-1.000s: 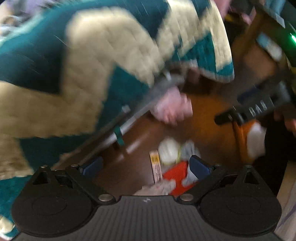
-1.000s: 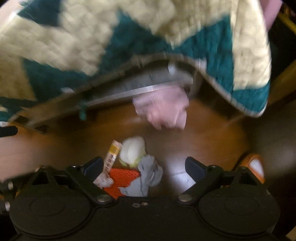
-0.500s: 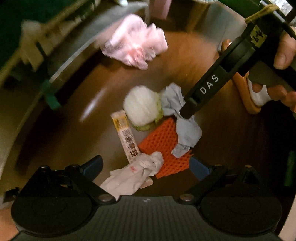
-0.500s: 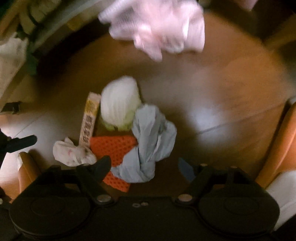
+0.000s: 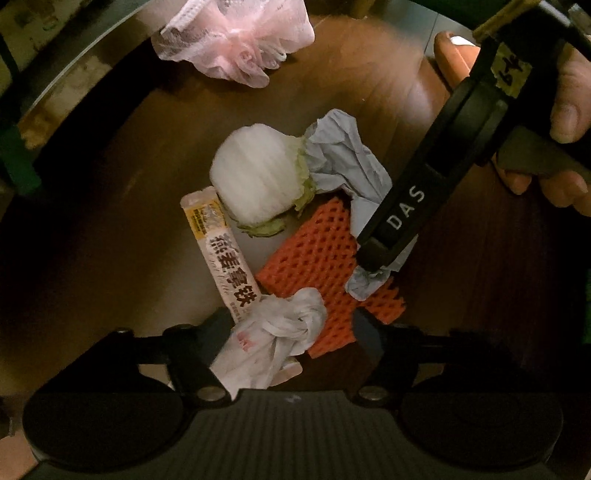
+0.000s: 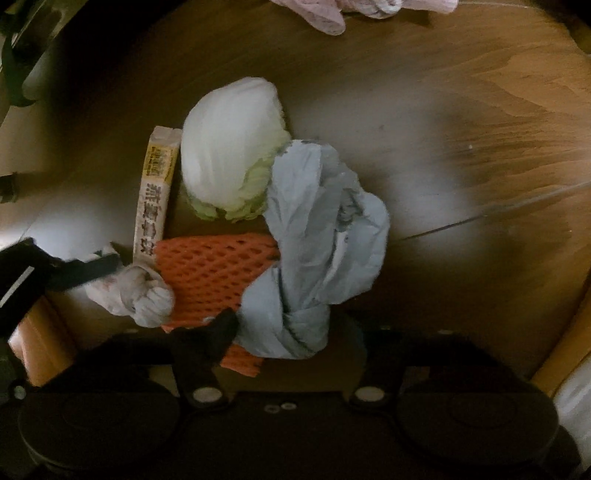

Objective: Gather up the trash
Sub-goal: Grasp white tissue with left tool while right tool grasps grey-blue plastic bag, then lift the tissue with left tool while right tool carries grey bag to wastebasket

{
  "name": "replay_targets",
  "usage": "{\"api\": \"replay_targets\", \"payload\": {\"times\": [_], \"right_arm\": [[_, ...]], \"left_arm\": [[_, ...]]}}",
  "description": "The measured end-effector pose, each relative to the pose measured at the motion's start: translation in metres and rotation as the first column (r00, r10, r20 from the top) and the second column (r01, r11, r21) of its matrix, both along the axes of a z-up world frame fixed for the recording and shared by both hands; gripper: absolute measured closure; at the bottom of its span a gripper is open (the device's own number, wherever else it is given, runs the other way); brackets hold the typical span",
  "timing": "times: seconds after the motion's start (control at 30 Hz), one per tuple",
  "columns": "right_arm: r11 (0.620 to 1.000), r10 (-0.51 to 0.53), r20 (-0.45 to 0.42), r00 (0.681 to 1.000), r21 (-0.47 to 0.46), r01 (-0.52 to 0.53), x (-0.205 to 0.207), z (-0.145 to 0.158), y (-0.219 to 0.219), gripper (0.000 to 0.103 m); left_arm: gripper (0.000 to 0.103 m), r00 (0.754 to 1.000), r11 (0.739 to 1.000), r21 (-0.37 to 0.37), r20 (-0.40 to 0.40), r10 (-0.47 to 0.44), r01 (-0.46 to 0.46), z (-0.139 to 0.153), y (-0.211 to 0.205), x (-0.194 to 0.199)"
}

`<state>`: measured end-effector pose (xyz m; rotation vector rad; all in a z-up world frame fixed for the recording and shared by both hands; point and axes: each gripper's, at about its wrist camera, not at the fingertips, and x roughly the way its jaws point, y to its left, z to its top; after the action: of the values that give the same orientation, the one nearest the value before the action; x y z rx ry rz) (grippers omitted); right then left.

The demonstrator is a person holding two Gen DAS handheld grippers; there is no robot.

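Note:
A heap of trash lies on the brown wood floor. It holds a white cabbage piece (image 5: 258,177) (image 6: 229,147), a crumpled grey-blue bag (image 5: 343,158) (image 6: 325,236), an orange foam net (image 5: 321,258) (image 6: 214,269), a yellow-and-white sachet (image 5: 221,254) (image 6: 155,199) and a knotted white plastic bag (image 5: 273,332) (image 6: 136,295). My left gripper (image 5: 291,328) points down with its jaws closing around the white bag, the right pad still apart from it. My right gripper (image 6: 288,332) is closing around the grey-blue bag's knot, and its finger (image 5: 402,210) rests its tip on that bag.
A pink netted wad (image 5: 236,40) (image 6: 325,14) lies on the floor beyond the heap. A metal rail (image 5: 74,85) runs along the upper left. Orange slipper-like shapes (image 6: 40,339) (image 6: 561,350) sit at both sides. A person's hand (image 5: 565,110) holds the right gripper.
Both grippers have dropped from under the teal-and-cream blanket down onto the trash heap, which now fills the views. Both pairs of jaws have narrowed around the two bags.

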<state>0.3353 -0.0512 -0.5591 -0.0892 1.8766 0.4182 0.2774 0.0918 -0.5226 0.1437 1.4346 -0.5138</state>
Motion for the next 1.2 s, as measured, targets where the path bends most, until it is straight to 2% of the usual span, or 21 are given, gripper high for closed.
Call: {"api": "replay_targets", "payload": {"times": [0.03,0.1,0.13,0.23,0.4,0.57,0.77,0.9,1.07,1.2], "right_arm": [[1.0,-0.001,0.001,1.0,0.001,0.001,0.0,0.0,0.001,0.05],[1.0,0.009,0.015,1.0,-0.005,-0.009,-0.001,0.002,0.003,0.051],[1.0,0.013,0.019,1.0,-0.003,-0.013,-0.002,0.003,0.003,0.052],[1.0,0.023,0.036,0.999,-0.015,-0.022,-0.006,0.011,0.003,0.054],[1.0,0.014,0.071,0.997,-0.016,-0.013,-0.01,0.037,0.002,0.056],[1.0,0.008,0.125,0.992,0.012,-0.01,-0.016,0.084,-0.002,0.057],[0.997,0.042,0.23,0.972,0.056,-0.056,-0.023,0.166,0.004,0.058],[0.988,0.074,0.32,0.945,0.107,-0.114,-0.028,0.234,0.0,0.058],[0.976,0.066,0.396,0.916,0.163,-0.141,-0.04,0.32,-0.013,0.058],[0.963,0.081,0.496,0.864,0.184,-0.196,-0.053,0.387,-0.023,0.058]], "left_arm": [[0.045,1.0,1.0,-0.002,-0.007,0.003,-0.003,-0.002,-0.001,0.0],[0.05,1.0,1.0,-0.002,-0.02,0.014,-0.014,-0.007,-0.002,0.0],[0.058,0.999,1.0,-0.007,-0.03,0.025,-0.025,-0.009,-0.001,0.001],[0.066,0.998,0.998,-0.029,-0.048,0.048,-0.05,-0.009,0.001,0.0],[0.071,0.996,0.996,-0.047,-0.052,0.075,-0.078,0.003,0.004,-0.002],[0.073,0.999,0.998,-0.034,-0.015,0.052,-0.053,0.038,0.006,-0.008],[0.073,0.998,0.999,-0.02,0.049,0.049,-0.049,0.107,0.016,-0.015],[0.073,0.99,0.994,-0.037,0.102,0.102,-0.098,0.168,0.025,-0.016],[0.073,0.959,0.98,-0.065,0.204,0.195,-0.186,0.249,0.029,-0.02],[0.073,0.92,0.964,-0.095,0.287,0.266,-0.249,0.313,0.02,-0.029]]}}
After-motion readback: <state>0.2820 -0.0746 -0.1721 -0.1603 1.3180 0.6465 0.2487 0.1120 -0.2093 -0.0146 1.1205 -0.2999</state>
